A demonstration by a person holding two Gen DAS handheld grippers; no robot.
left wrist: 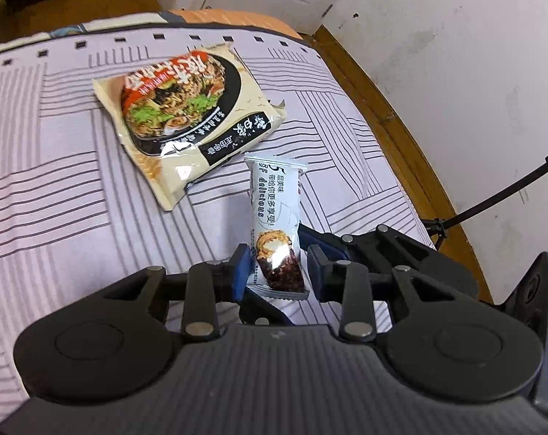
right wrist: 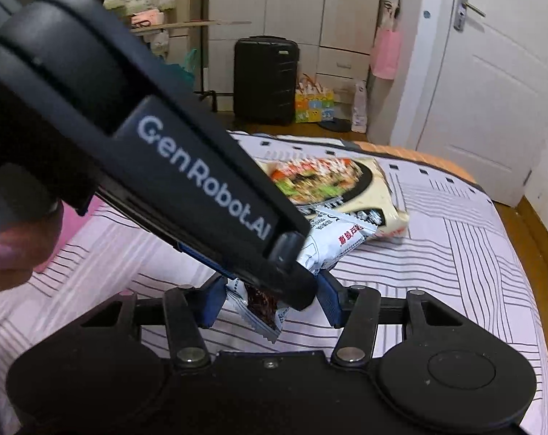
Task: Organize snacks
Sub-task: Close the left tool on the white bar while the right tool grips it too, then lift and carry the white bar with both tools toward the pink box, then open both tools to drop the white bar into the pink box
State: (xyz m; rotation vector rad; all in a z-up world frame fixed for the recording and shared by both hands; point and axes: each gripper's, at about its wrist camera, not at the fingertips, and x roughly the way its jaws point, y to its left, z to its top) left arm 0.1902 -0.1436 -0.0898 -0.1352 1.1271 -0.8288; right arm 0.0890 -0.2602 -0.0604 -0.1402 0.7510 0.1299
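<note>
left gripper (left wrist: 275, 272) spread round glossy snack bar (left wrist: 275, 217) | right gripper (right wrist: 270, 304) spread | crinkled noodle packet (left wrist: 186, 116)

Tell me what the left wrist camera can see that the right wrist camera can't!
Only the left wrist view shows the whole front of the small snack bar, with its picture and the word "delicious", plus a black tripod leg by the wall. Only the right wrist view shows a black suitcase, a pink bag hanging by the door, and the other gripper's body crossing the picture. Both show the noodle packet on the striped bed sheet, and the snack bar between blue fingers.
</note>
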